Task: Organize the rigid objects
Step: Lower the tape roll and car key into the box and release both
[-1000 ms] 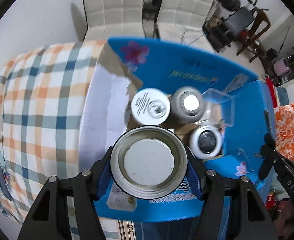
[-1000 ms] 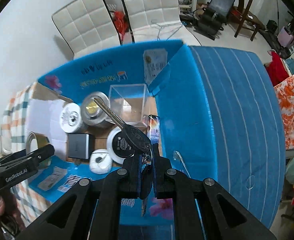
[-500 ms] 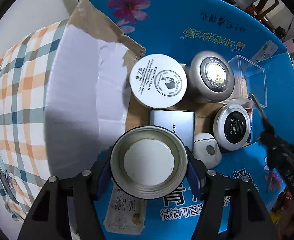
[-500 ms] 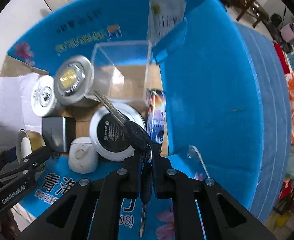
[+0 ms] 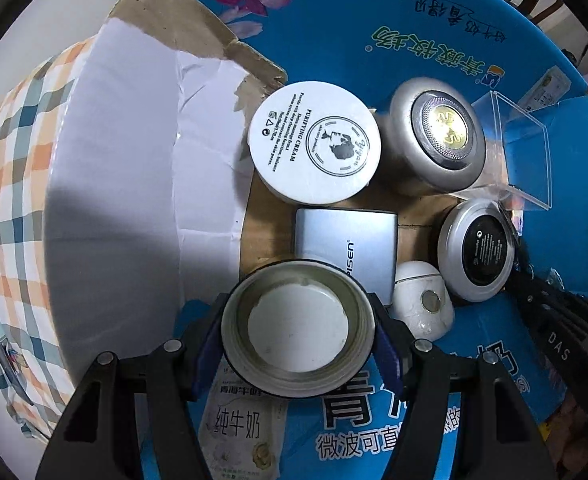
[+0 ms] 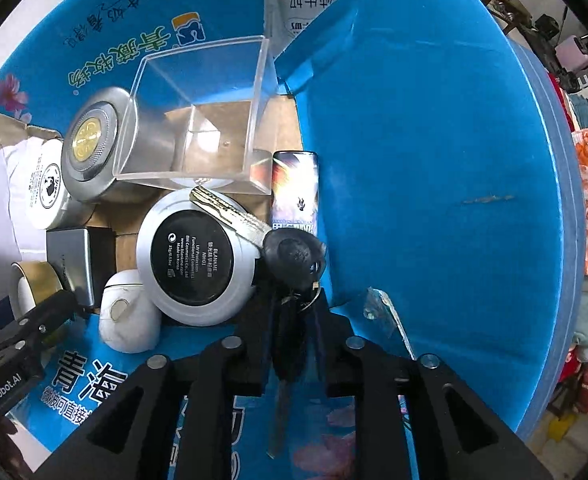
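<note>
My right tongs (image 6: 290,320) are opening around the keys (image 6: 290,256); they may snag the compact (image 6: 192,256) ahead. Left tongs (image 5: 298,328) pinch a jar (image 5: 298,320).

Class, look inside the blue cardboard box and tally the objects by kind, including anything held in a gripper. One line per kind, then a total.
Round jars and tins: 4 (white cream jar, silver jar, silver compact, open tin held in the left gripper)
Grey flat case: 1
White earbud case: 1
Clear plastic box: 1
Lighter: 1
Key bunch: 1
Total: 9
</note>
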Motion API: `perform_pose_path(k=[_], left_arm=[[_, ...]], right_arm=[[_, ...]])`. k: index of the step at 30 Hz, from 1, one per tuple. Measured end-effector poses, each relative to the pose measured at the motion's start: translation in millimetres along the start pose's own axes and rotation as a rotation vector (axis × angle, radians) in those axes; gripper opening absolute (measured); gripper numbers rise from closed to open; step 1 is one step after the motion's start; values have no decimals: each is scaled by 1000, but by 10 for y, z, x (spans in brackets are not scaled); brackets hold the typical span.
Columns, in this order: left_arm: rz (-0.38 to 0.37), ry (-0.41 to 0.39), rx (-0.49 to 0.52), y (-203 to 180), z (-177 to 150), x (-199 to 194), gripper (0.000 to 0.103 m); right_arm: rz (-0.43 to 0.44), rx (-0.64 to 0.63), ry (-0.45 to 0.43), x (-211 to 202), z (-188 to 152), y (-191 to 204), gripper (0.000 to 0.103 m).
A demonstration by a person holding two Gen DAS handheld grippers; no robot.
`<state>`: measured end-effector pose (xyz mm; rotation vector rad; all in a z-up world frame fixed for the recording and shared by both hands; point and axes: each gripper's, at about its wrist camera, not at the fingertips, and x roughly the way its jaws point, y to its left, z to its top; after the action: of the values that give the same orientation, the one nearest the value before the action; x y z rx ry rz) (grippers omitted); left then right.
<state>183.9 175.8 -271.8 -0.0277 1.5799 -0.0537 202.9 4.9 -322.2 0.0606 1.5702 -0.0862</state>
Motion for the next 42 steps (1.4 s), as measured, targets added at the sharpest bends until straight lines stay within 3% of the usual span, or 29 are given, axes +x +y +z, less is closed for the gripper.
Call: perform_pose_path(k=[7, 13, 15, 17, 20, 30, 42], left_arm=[[11, -4, 7, -27, 78, -65, 62], [18, -1, -4, -107, 103, -121, 64], [20, -10, -7, -109, 130, -162, 75], [34, -28, -4, -114, 152, -220, 87], [55, -45, 2, -121, 177, -280, 102], [58, -60, -2, -107, 163, -348, 103], [44, -94, -3, -113, 28, -601, 103]], right_arm=[[-31, -7, -20, -129, -16, 30, 38], [13, -14, -34, -293, -8, 98, 68], [19, -26, -46, -367, -20, 156, 85], [20, -35, -62, -416, -22, 214, 92], [9, -44, -64, -514, 1, 273, 92], [12, -42, -84, -736, -59, 150, 92], [61, -29, -91, -1044, -441, -105, 92]])
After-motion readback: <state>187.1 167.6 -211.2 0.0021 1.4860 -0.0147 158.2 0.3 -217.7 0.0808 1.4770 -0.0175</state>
